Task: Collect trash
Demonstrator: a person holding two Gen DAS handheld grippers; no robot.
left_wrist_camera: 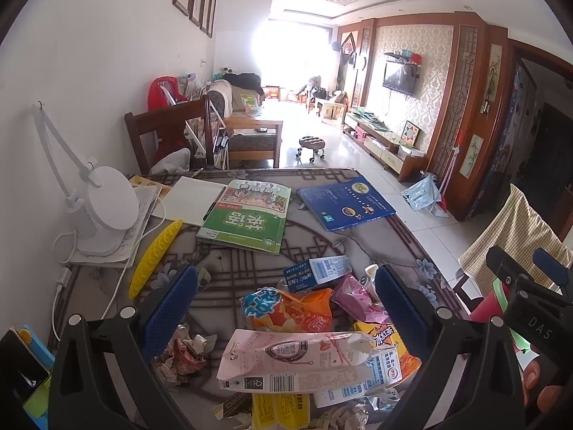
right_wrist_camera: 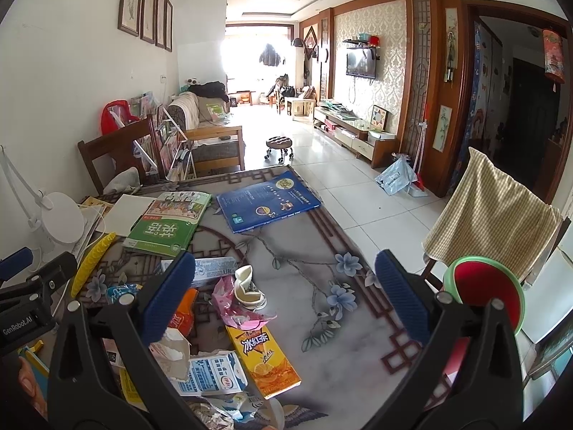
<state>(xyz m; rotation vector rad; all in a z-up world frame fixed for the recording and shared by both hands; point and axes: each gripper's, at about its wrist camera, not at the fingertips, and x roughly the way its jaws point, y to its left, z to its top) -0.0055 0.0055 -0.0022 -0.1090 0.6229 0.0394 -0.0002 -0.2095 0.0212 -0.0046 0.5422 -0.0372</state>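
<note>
Left wrist view, nearest first: a flattened pink milk carton (left_wrist_camera: 297, 362) lies directly ahead of and below the left gripper (left_wrist_camera: 286, 308), whose blue-padded fingers (left_wrist_camera: 172, 308) stand wide apart and hold nothing. The carton's long axis runs crosswise, from one finger toward the other, its torn white spout end pointing right and its barcoded base left; a closure along the present finger line would therefore meet its length, not its narrow width, so a wrist turn is judged necessary before descent. Beyond it lie an orange snack wrapper (left_wrist_camera: 297, 315), a pink wrapper (left_wrist_camera: 354, 297) and a blue-and-white carton (left_wrist_camera: 317, 272), the last lying with its long axis also roughly crosswise. Crumpled paper (left_wrist_camera: 186, 353) lies just left of the pink carton. Right wrist view: the right gripper (right_wrist_camera: 286, 304) is likewise spread wide and empty, over a bare stretch of the patterned surface (right_wrist_camera: 333, 322); the litter sits to its left, the yellow iced-tea carton (right_wrist_camera: 263, 362) nearest, with its long axis running near-to-far and slightly oblique. The left hand is thus judged the closer to the heap. A red-lined green bin (right_wrist_camera: 487, 294), the probable receptacle, stands at the right edge. Farther off lie a green textbook (left_wrist_camera: 247, 218) and a blue book (left_wrist_camera: 345, 202), not litter.
</note>
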